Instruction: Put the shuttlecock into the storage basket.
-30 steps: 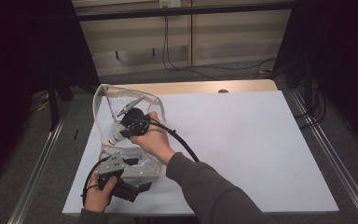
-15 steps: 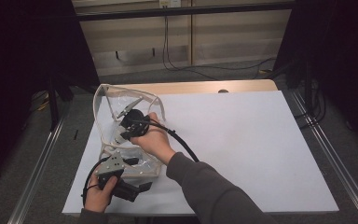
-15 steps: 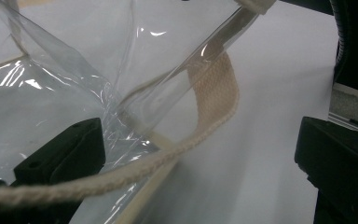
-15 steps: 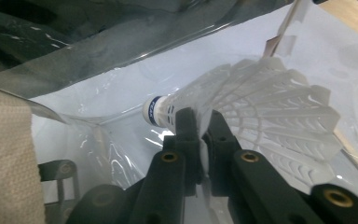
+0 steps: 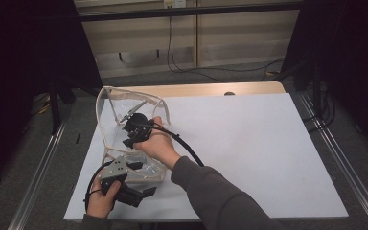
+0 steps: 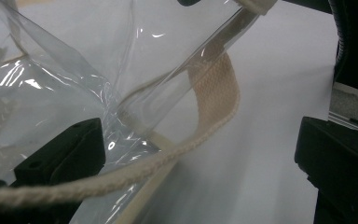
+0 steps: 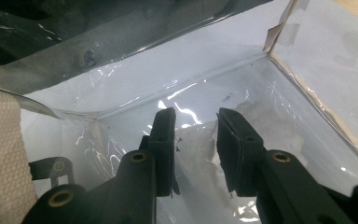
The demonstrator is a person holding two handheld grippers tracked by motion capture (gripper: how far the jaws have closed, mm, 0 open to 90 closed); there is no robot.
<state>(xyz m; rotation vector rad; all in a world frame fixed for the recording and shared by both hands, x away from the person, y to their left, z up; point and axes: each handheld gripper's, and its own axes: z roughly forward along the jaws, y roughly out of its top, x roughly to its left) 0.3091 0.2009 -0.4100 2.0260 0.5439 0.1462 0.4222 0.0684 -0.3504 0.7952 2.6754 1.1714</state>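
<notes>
A clear plastic bag point(image 5: 124, 103) with beige trim lies on the left of the white table point(image 5: 249, 143), its mouth toward the person. My right gripper point(image 5: 130, 120) reaches inside it. In the right gripper view its jaws point(image 7: 193, 116) have just been opening and stand a little apart over the bag's clear bottom, with nothing between them. My left gripper point(image 5: 143, 179) sits at the bag's near edge. Its jaws point(image 6: 198, 140) are wide apart, with the bag's rim and a woven beige strap point(image 6: 216, 93) lying between them, unpressed.
A black cable point(image 5: 191, 153) trails from the right gripper across the forearm. The table's right half is bare white surface. Metal rails point(image 5: 38, 177) run along both sides of the table, and a wooden strip point(image 5: 220, 88) edges its far side.
</notes>
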